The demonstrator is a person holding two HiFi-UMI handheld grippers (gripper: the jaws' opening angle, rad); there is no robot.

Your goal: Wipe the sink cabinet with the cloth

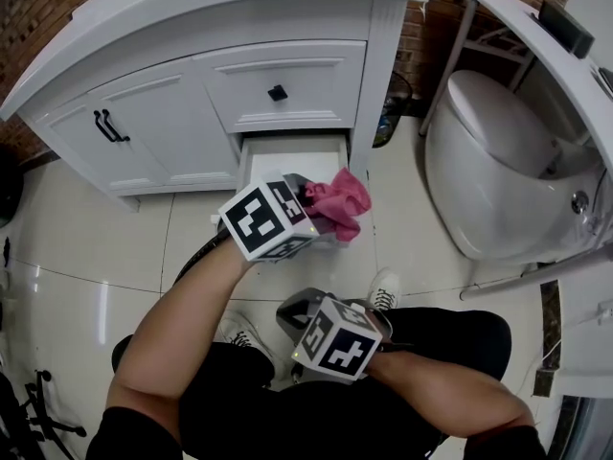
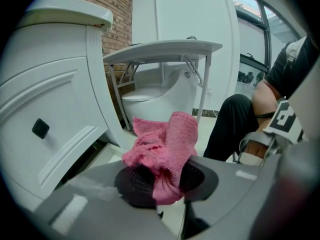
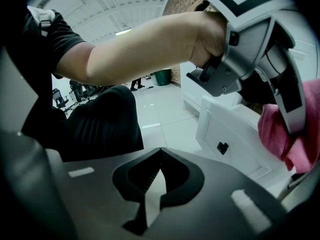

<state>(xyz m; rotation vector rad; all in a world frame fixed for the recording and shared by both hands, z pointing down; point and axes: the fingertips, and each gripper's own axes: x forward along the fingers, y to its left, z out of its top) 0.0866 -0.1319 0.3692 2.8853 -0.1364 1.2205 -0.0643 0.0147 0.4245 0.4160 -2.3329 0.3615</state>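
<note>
Pink knitted cloth (image 2: 167, 139) sits bunched in the left tool (image 2: 165, 178), whose jaws are clamped on its lower folds while the rest bulges out above them. In the head view this tool hangs just in front of the white sink cabinet (image 1: 192, 113), above the pulled-out bottom drawer (image 1: 292, 151). Whether the cloth touches the drawer cannot be told. The right tool (image 3: 157, 179) is held low by the person's lap, well apart from the cabinet, with its jaws drawn together at the tips and nothing between them.

The step in hand looks like carrying the cloth up to the cabinet front, with wiping contact apparently not yet made. The next move calls for pressing the loose bulge flat against a panel and sweeping across it. The grip must stay firm so the cloth does not slip out, and the stroke should steer round the small black knob (image 1: 277, 92).
</note>
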